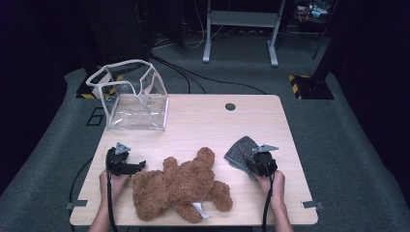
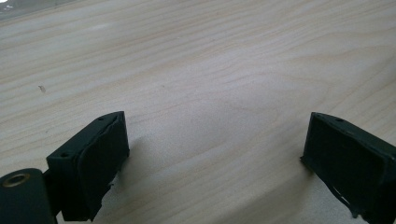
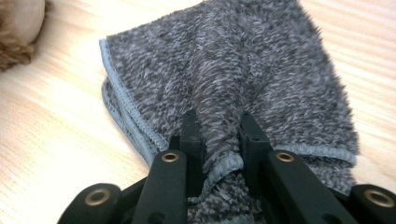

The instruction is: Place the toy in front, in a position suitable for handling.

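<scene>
A brown teddy bear lies on the wooden table near the front edge. A folded grey fuzzy cloth lies to its right. My right gripper is shut on a pinched ridge of that grey cloth, which bunches up between the jaws. My left gripper rests just left of the bear, open, its jaws spread wide over bare wood with nothing between them.
A clear plastic bag with white trim stands open at the table's back left corner. A small round grommet hole sits near the back edge. A metal table frame stands on the floor behind.
</scene>
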### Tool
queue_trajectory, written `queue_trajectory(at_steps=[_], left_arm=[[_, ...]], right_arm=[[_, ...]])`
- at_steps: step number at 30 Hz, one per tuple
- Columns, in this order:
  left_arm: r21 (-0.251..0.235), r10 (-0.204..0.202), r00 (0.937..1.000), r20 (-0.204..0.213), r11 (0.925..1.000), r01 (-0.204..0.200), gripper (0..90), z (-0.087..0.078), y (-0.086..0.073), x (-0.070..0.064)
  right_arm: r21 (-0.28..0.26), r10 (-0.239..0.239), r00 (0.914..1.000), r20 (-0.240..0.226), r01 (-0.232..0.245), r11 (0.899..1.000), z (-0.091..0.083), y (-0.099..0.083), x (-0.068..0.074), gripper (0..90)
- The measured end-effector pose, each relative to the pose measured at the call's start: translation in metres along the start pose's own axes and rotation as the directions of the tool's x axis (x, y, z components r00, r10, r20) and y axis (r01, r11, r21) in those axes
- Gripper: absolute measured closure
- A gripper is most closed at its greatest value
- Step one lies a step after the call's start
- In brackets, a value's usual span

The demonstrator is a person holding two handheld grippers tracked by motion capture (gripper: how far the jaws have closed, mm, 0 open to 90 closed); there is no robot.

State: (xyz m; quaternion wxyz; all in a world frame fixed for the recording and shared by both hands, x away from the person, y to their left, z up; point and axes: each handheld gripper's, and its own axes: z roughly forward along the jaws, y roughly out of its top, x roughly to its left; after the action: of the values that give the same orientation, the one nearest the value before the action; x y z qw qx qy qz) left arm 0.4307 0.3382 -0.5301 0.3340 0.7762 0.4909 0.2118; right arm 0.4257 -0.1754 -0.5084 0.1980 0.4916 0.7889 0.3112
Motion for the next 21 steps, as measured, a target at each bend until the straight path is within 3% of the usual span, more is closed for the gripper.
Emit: queue_trajectory(at_steps=[10,13,21], left_arm=[[-0.009,-0.004,1.0000,-0.005,1.0000,0.004,7.5,0.000,0.000,0.000],[-0.009,-0.004,1.0000,-0.005,0.9999,0.004,7.4,0.000,0.000,0.000],[-0.010,-0.005,1.0000,-0.006,0.9999,0.005,7.6,0.000,0.000,0.000]], right_arm=[[-0.120,0.017,0.9984,0.054,-0.010,0.993,-0.040,0.013,-0.003,76.9],[-0.123,0.011,0.9964,0.084,0.000,0.992,-0.053,0.014,-0.005,76.9],[-0.119,0.068,0.9794,0.190,-0.046,0.992,-0.075,0.012,-0.023,76.7]])
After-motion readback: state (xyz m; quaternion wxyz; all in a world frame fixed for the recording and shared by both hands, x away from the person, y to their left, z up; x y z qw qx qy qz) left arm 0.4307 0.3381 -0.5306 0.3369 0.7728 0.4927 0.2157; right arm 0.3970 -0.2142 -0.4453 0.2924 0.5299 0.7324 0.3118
